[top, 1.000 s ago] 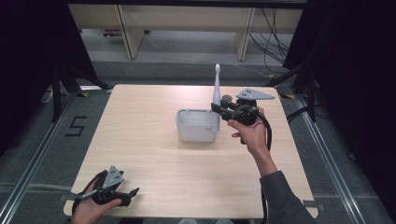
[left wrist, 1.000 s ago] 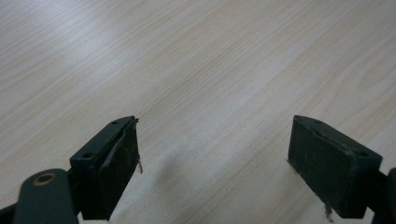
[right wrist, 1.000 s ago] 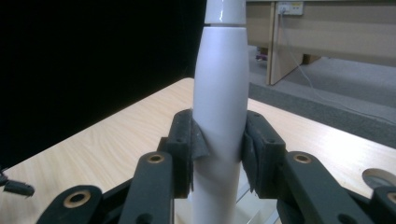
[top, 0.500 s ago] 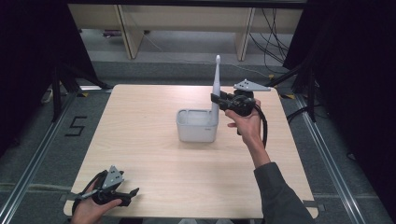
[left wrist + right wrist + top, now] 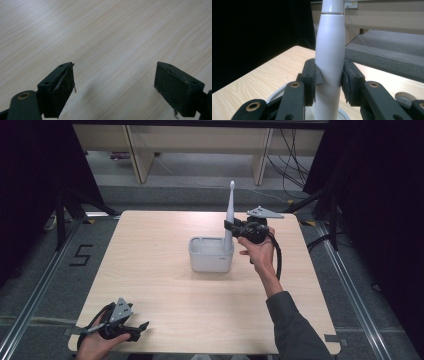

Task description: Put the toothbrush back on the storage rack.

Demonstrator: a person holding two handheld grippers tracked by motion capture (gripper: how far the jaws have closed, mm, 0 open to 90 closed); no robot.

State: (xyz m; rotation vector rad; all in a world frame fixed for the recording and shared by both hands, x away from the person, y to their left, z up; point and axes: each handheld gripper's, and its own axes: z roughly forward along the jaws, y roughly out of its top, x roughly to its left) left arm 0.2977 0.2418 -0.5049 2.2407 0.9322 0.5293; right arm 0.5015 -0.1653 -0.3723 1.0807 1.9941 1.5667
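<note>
The right gripper (image 5: 231, 226) is clamped on the lower body of an electric toothbrush (image 5: 229, 215), its pads (image 5: 318, 76) pressing both sides of the handle. The toothbrush stands nearly upright, long axis vertical, brush end pointing up, its base inside a holder (image 5: 210, 255) near the middle of the worktop (image 5: 150, 250), toward the far edge. The handle is smooth, white, rounded and tapers upward; the holder is a pale, rounded-cornered box. The left gripper (image 5: 140, 327) rests at the near left corner, jaws wide apart with nothing between them. The worktop is light wood-grain laminate. Grey carpet, cables and dark curtains surround it.
</note>
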